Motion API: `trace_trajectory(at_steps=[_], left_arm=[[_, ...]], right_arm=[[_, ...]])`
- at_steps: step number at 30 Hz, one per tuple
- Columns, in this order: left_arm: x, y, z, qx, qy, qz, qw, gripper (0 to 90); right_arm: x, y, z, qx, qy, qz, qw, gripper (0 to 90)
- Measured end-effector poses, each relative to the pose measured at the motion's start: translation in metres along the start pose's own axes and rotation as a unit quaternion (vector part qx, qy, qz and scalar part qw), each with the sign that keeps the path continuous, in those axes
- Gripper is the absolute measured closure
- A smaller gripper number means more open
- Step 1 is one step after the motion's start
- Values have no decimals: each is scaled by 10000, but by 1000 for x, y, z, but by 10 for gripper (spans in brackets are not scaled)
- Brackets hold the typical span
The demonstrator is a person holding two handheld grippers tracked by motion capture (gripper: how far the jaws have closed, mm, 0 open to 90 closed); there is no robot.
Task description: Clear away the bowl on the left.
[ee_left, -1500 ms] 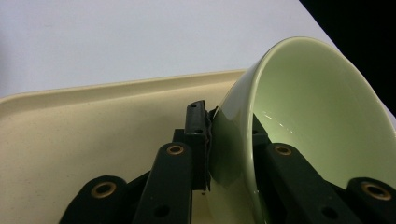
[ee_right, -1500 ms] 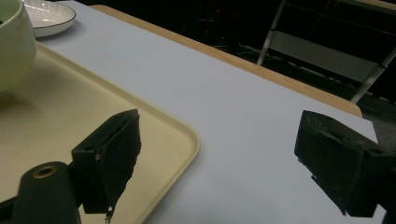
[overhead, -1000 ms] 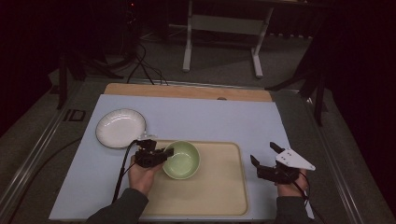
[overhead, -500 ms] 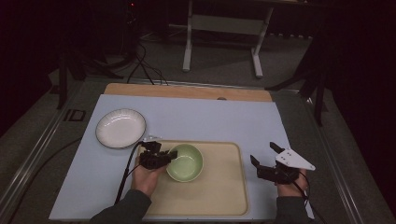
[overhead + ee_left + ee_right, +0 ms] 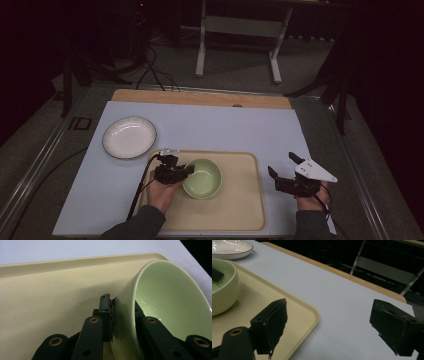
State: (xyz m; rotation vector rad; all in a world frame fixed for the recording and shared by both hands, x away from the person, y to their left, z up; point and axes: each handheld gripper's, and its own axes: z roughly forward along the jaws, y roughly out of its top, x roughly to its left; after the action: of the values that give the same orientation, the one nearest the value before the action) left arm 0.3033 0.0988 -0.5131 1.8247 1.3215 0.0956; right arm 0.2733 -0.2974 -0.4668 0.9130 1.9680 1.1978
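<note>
In the high view, a white plate (image 5: 129, 137) sits on the pale blue mat (image 5: 210, 125) at the 10 o'clock position from the tray, well apart from both grippers; the right gripper view shows its dark-edged rim at the upper left. The beige tray (image 5: 240, 210) lies on the near half of the mat, close to the person's edge of the table (image 5: 200, 97). The left gripper (image 5: 186, 171) is held over the tray's left end, its jaws pointing toward 3 o'clock. The left gripper view shows those jaws clamped on the wall of the green bowl (image 5: 170, 305), one jaw pressed against the outer surface and the other inside the rim. The bowl is on the left half of the tray; in the left gripper view it appears tilted relative to the tray floor, and whether its base touches the tray cannot be determined. The right gripper (image 5: 283, 166) is positioned just off the tray's right edge, at 3 o'clock from the bowl, over bare mat. Its jaws stand wide apart and hold nothing, as the right gripper view confirms. A grey three-cornered plate tops this gripper. A sleeve (image 5: 135, 227) enters at 6 o'clock behind the left hand.
</note>
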Motion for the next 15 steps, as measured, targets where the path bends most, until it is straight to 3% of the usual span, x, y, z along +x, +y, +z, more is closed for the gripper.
trace_trajectory(at_steps=[15], left_arm=[[1,-2,4,-10,251,97,9996,808]], right_arm=[[1,0,1,22,10,-19,10000,140]])
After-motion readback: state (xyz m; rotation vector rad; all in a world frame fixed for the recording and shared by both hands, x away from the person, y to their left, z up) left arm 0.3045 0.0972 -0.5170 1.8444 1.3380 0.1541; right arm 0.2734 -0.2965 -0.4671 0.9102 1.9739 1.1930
